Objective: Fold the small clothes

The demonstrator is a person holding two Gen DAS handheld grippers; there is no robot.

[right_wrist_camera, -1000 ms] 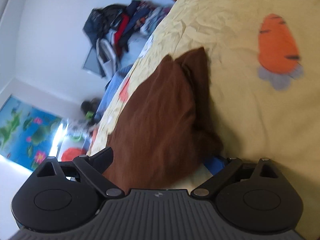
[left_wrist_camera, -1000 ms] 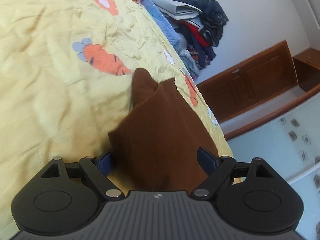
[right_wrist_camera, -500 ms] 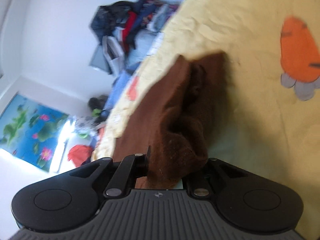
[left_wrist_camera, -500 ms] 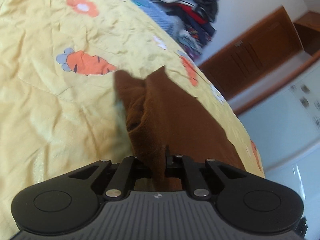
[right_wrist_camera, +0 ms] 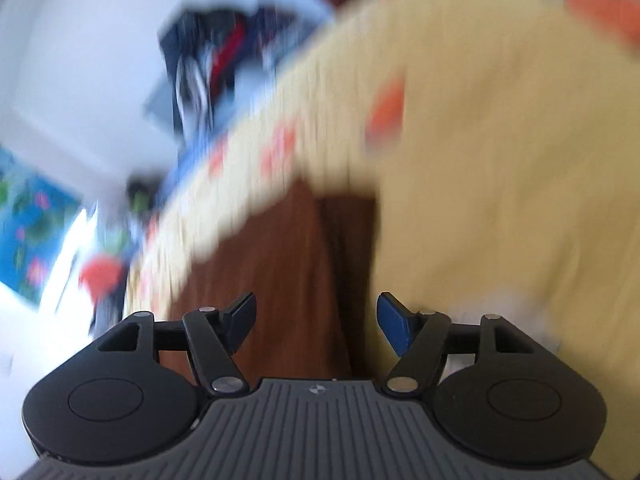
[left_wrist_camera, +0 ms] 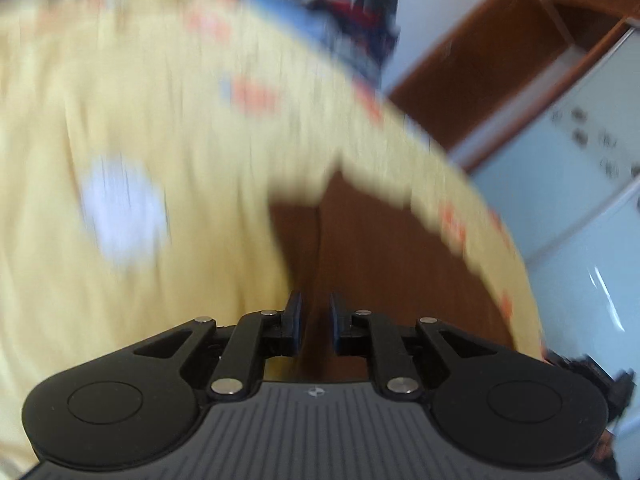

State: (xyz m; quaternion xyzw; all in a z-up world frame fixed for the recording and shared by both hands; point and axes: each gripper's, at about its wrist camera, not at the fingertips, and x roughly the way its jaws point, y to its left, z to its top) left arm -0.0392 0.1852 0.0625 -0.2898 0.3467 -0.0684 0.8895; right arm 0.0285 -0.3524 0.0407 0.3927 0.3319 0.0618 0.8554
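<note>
A brown garment (left_wrist_camera: 380, 272) lies folded on the yellow bedsheet (left_wrist_camera: 160, 160); both views are motion-blurred. My left gripper (left_wrist_camera: 315, 320) is over the garment's near end, its jaws nearly closed with a narrow gap and brown cloth showing between them; I cannot tell whether they pinch it. In the right wrist view the same brown garment (right_wrist_camera: 288, 280) runs away from my right gripper (right_wrist_camera: 316, 316), whose jaws stand wide apart with the cloth lying between them, not pinched.
The yellow sheet (right_wrist_camera: 500, 160) carries orange carrot prints. A heap of dark clothes (left_wrist_camera: 352, 12) sits at the bed's far end, also in the right wrist view (right_wrist_camera: 212, 52). Wooden cabinetry (left_wrist_camera: 480, 72) and a pale blue panel (left_wrist_camera: 580, 200) lie beyond the bed's edge.
Both grippers were shut on the brown garment half a second ago. The right has opened wide and the left has loosened to a narrow gap. Both cameras are moving fast.
</note>
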